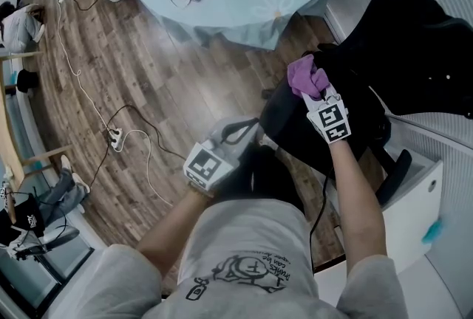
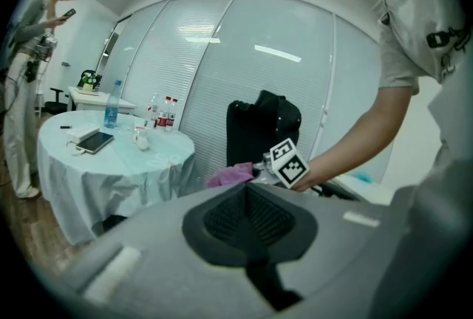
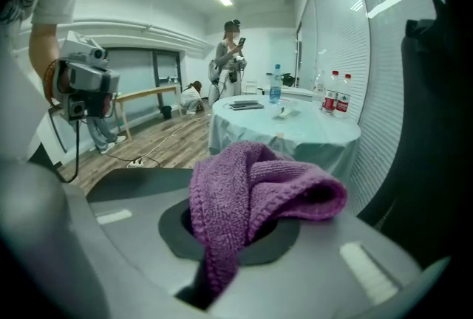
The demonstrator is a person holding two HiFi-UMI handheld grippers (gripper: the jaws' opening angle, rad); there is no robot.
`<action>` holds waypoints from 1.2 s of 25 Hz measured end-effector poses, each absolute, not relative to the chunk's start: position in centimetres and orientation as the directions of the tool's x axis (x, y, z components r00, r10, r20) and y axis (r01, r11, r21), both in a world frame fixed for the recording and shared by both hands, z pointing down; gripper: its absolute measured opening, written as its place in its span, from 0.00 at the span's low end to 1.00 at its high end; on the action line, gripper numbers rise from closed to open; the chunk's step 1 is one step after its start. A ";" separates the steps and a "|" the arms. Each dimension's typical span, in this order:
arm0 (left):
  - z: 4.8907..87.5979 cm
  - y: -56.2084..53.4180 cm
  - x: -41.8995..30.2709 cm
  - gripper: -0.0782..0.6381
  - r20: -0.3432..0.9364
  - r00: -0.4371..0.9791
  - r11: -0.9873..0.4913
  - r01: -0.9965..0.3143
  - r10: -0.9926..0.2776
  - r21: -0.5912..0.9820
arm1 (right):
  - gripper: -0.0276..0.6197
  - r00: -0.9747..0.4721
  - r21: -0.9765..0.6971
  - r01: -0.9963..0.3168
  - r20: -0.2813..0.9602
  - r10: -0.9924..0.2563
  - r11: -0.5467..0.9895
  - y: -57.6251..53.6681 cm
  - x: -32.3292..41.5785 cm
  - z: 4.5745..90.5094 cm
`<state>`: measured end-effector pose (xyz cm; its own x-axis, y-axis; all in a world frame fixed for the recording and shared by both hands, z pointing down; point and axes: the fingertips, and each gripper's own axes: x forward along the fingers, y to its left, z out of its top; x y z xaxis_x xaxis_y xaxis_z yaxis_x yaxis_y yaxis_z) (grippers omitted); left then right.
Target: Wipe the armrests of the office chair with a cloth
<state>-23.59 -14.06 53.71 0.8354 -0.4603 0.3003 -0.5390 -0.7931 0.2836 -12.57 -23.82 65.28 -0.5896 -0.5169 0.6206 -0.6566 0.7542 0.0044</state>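
Head view, cloth: purple cloth [image 1: 307, 76] is bunched up at the tip of the right claw [image 1: 316, 91]. It's held over the far side of the black office chair [image 1: 295, 118], up by the backrest.
Armrest: the only one I can make out clearly is the dark curved bar [image 1: 395, 174] on the right of the chair. It's well apart from the cloth, so my guess is no wiping contact on it right now. Can't tell if the cloth is touching any other part of the chair.
How I'd do the wipe: bring the cloth down so the loose folds lie flat on top of the armrest, not just the claw tip. Then I'd drag along its length with light, steady pressure and go round the edges too. I'd watch that the plastic tip doesn't scrape and that the wad doesn't slip out.
Right claw: right gripper view shows the jaws clamped down on the cloth. One tail is pinched deep in the slot and the rest flops out in front.
Left claw: the left claw [image 2: 247, 213] has its jaws closed together with nothing between them. It hangs low near the chair's left side and I could use it to steady the chair.
Further out: round table [image 1: 222, 11] with a pale cover, past the chair on the wood floor.
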 end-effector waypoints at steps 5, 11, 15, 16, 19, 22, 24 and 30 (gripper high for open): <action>53.7 -14.0 -23.6 0.11 0.299 0.836 -0.793 -0.539 -0.461 0.285 | 0.09 -0.657 0.021 -0.555 0.602 -0.454 0.832 -17.5 -16.8 64.8; 53.6 -14.0 -23.5 0.11 0.297 0.836 -0.793 -0.539 -0.462 0.284 | 0.09 -0.704 -0.006 -0.494 0.589 -0.396 0.869 -10.9 -20.6 64.3; 53.4 -14.2 -23.4 0.11 0.296 0.838 -0.795 -0.536 -0.459 0.284 | 0.09 -0.701 -0.009 -0.504 0.588 -0.403 0.864 -10.6 -20.8 64.4; 53.4 -14.3 -23.3 0.11 0.296 0.838 -0.796 -0.535 -0.458 0.283 | 0.09 -0.700 -0.008 -0.498 0.593 -0.397 0.867 -10.7 -20.9 64.4; 53.0 -14.4 -23.2 0.11 0.295 0.838 -0.796 -0.536 -0.460 0.280 | 0.09 -0.698 -0.020 -0.489 0.608 -0.377 0.872 -10.7 -20.8 64.2; 52.3 -14.5 -23.3 0.11 0.295 0.837 -0.795 -0.537 -0.461 0.281 | 0.09 -0.710 -0.051 -0.499 0.596 -0.374 0.865 -10.8 -20.9 63.0; 51.5 -14.8 -23.4 0.11 0.291 0.836 -0.796 -0.539 -0.466 0.276 | 0.09 -0.714 -0.060 -0.512 0.584 -0.386 0.857 -11.2 -21.1 61.8; 47.6 -15.4 -24.0 0.11 0.264 0.831 -0.789 -0.552 -0.491 0.270 | 0.09 -0.716 -0.073 -0.568 0.534 -0.449 0.820 -12.7 -21.3 55.8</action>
<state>-24.04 -15.40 47.58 0.8305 -0.4905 0.2637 -0.5518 -0.7891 0.2699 -21.34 -12.68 55.77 -0.7164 -0.4490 0.5341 -0.5681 0.8197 -0.0729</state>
